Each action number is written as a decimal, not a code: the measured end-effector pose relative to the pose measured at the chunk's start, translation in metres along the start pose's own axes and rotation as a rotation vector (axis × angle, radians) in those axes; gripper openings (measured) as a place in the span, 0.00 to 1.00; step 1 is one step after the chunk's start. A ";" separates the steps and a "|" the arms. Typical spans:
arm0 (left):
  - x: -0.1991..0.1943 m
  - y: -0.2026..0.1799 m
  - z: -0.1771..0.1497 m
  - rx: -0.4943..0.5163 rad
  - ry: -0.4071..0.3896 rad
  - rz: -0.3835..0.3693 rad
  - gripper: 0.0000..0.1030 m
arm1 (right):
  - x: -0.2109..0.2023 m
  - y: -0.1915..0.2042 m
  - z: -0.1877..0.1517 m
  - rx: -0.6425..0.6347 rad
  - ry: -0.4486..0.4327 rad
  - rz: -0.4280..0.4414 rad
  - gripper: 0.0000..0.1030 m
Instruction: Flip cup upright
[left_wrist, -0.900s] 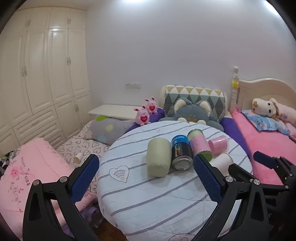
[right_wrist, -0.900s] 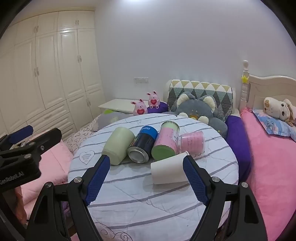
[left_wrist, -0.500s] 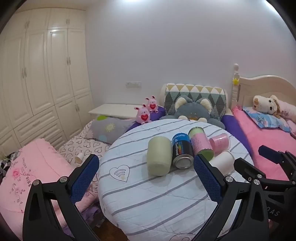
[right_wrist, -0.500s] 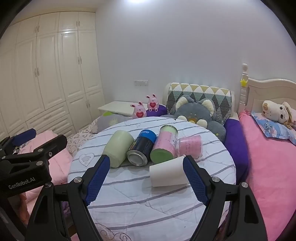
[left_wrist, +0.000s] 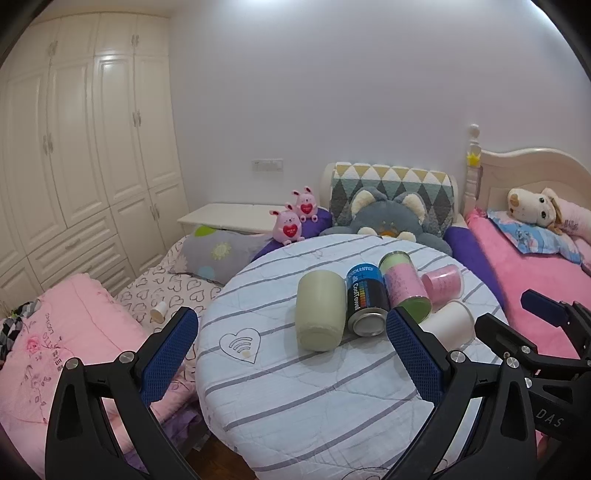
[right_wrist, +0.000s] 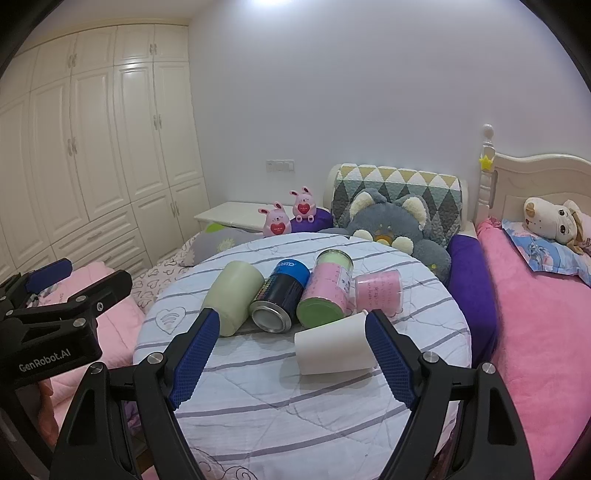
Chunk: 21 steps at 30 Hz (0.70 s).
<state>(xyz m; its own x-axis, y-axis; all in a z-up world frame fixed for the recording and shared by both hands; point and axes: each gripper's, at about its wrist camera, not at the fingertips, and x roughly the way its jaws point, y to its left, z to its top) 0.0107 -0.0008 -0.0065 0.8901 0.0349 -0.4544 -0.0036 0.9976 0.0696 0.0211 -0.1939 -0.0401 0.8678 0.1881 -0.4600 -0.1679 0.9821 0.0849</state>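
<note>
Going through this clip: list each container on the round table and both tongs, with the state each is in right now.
pale green cup: on its side
blue-capped can: on its side
pink-labelled green can: on its side
pink cup: on its side
white cup: on its side, nearest the right tongs
left tongs: open, holding nothing
right tongs: open, holding nothing

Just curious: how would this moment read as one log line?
stage: approach | left gripper: open, empty | right gripper: open, empty | white cup: on its side, untouched
</note>
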 end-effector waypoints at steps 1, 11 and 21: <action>0.000 0.001 0.000 -0.003 0.001 0.002 1.00 | 0.001 -0.001 0.001 0.001 0.002 0.000 0.80; 0.020 0.009 0.002 -0.024 0.030 0.019 1.00 | 0.010 -0.002 0.004 0.002 0.018 0.007 0.80; 0.045 0.021 0.002 -0.049 0.066 0.018 1.00 | 0.033 0.004 0.011 -0.002 0.056 0.018 0.80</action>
<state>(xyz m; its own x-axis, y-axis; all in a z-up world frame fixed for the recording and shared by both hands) 0.0523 0.0218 -0.0235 0.8576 0.0557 -0.5113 -0.0436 0.9984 0.0355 0.0543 -0.1840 -0.0453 0.8371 0.2048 -0.5073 -0.1841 0.9787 0.0913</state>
